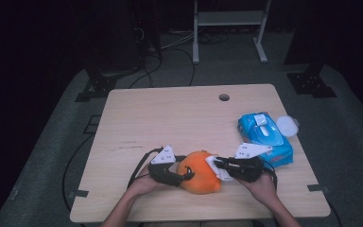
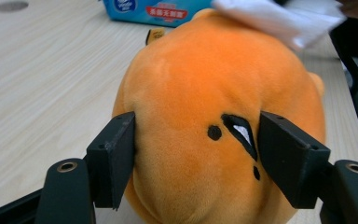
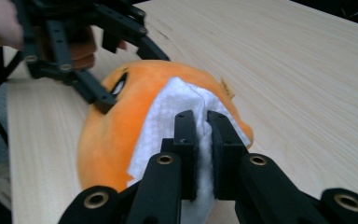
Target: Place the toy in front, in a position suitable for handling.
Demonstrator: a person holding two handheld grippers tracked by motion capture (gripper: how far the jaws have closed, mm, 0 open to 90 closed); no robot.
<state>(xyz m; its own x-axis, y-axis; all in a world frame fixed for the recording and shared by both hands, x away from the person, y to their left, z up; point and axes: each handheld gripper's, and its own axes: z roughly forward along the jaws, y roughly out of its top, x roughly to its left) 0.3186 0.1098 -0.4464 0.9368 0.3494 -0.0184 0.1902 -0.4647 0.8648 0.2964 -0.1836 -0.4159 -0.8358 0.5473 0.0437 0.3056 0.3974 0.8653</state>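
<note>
Lying near the front edge of the wooden table (image 1: 170,113), the orange plush toy (image 1: 199,178) sits between the two hand-held grippers.

At the left, the left gripper (image 1: 185,177) comes in from the toy's left side. In the left gripper view its two black jaws bracket the plush toy (image 2: 205,121) on its face, one jaw at each side of the black stitched eye marks, and both pads press into the fabric. The left gripper is clamped on the toy.

At the centre, the toy rests on the table surface, with a white wipe (image 1: 216,168) laid across its upper right side. In the right gripper view the white wipe (image 3: 168,116) drapes over the plush toy (image 3: 107,135) from the crown down toward the gripper.

At the right, the right gripper (image 1: 219,165) approaches from the toy's right side. Its jaws stand nearly together and pinch a fold of the wipe between the pads, with the jaw tips directly above the toy's surface.

Farther right and toward the back, a blue wet-wipe pack (image 1: 264,137) lies on the table, apart from the toy, with a round white lid (image 1: 287,126) just beside it at the table edge.
</note>
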